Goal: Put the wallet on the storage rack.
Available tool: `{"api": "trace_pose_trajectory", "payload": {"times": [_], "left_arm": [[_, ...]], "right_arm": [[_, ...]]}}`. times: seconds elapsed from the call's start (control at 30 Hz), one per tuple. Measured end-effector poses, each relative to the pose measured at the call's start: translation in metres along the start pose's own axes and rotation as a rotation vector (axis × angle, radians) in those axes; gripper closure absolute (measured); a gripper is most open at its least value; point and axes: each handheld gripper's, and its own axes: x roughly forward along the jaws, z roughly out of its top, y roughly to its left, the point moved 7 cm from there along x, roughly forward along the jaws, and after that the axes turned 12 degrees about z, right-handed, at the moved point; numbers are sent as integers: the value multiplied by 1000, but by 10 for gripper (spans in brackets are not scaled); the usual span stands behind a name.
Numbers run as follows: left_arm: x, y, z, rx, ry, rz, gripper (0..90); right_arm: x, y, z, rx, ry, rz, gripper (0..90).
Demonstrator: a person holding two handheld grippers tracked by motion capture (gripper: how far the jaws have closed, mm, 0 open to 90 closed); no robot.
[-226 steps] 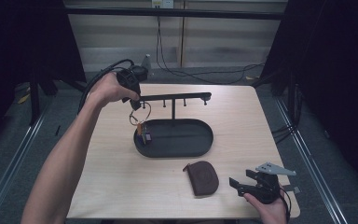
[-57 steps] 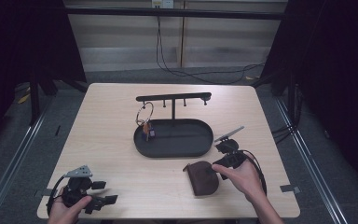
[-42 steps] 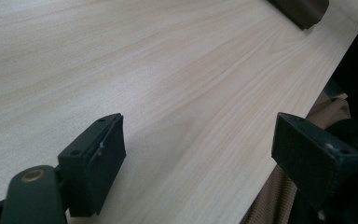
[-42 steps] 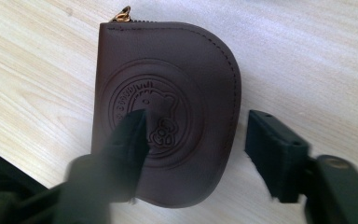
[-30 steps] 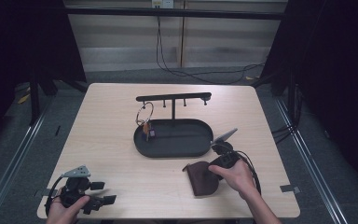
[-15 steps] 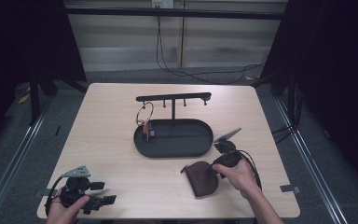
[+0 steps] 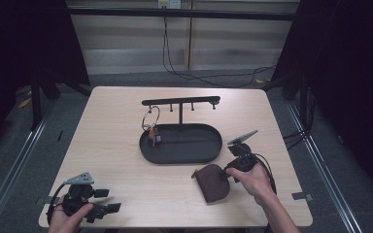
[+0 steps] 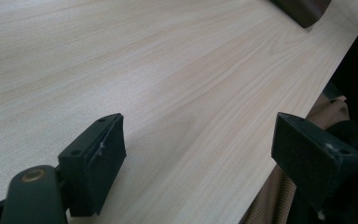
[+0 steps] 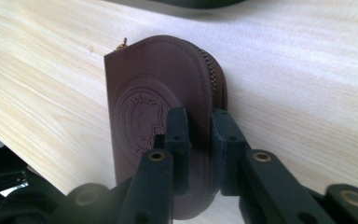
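Note:
A brown leather zip pouch lies flat on the table at the front right; its embossed face shows close up. My right gripper comes at it from the right. Its jaws have just been closing and now pinch the pouch's zipped edge, right gripper shut on it. My left gripper rests at the table's front left corner. In its own view the left gripper is open, with bare wood between the jaws and a corner of the pouch far off.
A black oval tray with a T-shaped hanger bar stands mid-table just behind the pouch. A key ring with a small fob hangs from the bar's left side. The table's front edge runs close by my left gripper.
Over the last second the right gripper's jaws closed onto the pouch's edge with little hand movement. The left gripper stayed put at the front left corner.

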Motion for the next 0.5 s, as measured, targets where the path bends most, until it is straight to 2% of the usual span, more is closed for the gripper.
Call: {"api": "trace_pose_trajectory", "payload": {"times": [0.17, 0.33, 0.5], "left_arm": [[0, 0, 0, -2, -2, -1, 174], [-1, 0, 0, -4, -4, -4, 175], [-1, 0, 0, -1, -2, -7, 175]], "right_arm": [[-7, 6, 3, -13, -23, -7, 819], [-12, 9, 5, -27, -16, -25, 824], [-15, 9, 7, -26, -8, -23, 825]]}}
